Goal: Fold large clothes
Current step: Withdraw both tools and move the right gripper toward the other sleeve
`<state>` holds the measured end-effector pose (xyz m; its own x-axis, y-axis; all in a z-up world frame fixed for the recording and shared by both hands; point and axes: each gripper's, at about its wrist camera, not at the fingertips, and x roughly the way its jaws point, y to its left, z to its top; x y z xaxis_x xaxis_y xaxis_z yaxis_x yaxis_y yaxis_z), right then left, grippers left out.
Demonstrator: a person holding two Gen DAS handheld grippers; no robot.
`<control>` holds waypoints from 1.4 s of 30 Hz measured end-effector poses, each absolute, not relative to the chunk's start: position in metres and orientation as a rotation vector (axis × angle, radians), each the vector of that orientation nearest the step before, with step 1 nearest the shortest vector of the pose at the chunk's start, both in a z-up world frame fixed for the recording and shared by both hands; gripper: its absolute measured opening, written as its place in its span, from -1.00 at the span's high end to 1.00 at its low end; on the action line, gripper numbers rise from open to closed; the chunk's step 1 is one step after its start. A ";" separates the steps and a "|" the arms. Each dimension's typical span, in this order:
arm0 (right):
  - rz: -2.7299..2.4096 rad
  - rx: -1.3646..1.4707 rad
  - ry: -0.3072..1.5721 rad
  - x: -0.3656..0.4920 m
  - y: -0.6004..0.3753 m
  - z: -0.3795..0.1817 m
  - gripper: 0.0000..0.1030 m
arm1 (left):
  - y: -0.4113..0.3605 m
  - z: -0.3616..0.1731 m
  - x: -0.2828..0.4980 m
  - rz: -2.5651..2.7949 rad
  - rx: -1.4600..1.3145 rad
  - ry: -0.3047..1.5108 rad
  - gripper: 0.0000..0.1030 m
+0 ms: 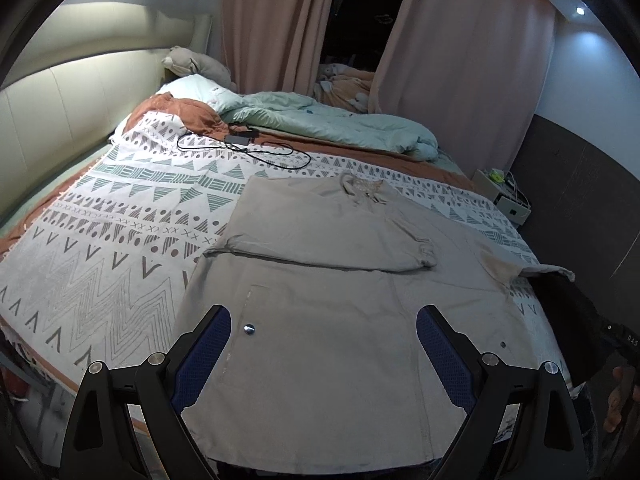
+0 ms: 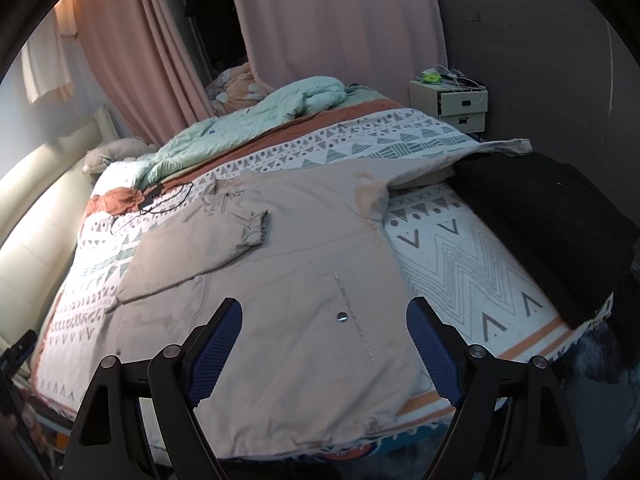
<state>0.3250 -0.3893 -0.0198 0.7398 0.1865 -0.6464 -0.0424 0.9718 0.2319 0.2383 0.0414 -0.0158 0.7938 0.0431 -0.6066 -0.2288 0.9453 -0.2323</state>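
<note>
The bed (image 1: pixel 100 216) fills the room, spread with a white blanket (image 2: pixel 460 256) printed in grey and green triangles and zigzags, and a pale green duvet (image 1: pixel 340 124) lies bunched along its far side under pink curtains (image 1: pixel 460 80). Flat on the blanket, near the foot edge, lies the beige jacket (image 1: pixel 320 320), collar towards the far side and hem hanging just over the near edge; one sleeve (image 1: pixel 320 240) is folded across the chest with its gathered cuff resting on the body, while the other sleeve (image 2: pixel 472 152) stretches out sideways towards a dark folded garment (image 2: pixel 552 220) lying beside it on the bed. A small bedside cabinet (image 2: pixel 460 106) stands against the dark wall beyond. Both tools are held above the jacket's lower half, tilted downward towards it and clear of the cloth. The left gripper (image 1: pixel 324 356) has its jaws spread wide with nothing between them, the blue pads (image 1: pixel 204 356) framing a metal snap (image 1: pixel 249 329) on the jacket front. The right gripper (image 2: pixel 324 344) likewise stands with jaws parted and empty, over the pocket seam and its own snap (image 2: pixel 342 316). A black cable (image 1: pixel 240 152) with a charger lies looped on the blanket farther up, well apart from the jacket. At the right edge of the left view a hand (image 1: pixel 622 396) shows partly.
</note>
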 end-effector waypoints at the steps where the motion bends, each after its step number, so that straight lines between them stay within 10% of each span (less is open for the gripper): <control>1: 0.124 0.219 0.723 0.320 -0.396 -0.018 -0.63 | 0.036 -0.014 0.234 0.139 -0.300 0.639 -0.84; 42: 0.021 0.592 0.526 0.404 -0.496 -0.002 -0.63 | -0.039 0.055 0.328 0.028 -0.232 0.611 -0.84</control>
<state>0.4045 -0.4957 -0.0016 0.8687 0.1664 -0.4665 0.1286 0.8337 0.5370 0.3276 -0.0389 0.0555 0.8193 -0.0424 -0.5718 -0.0946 0.9736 -0.2077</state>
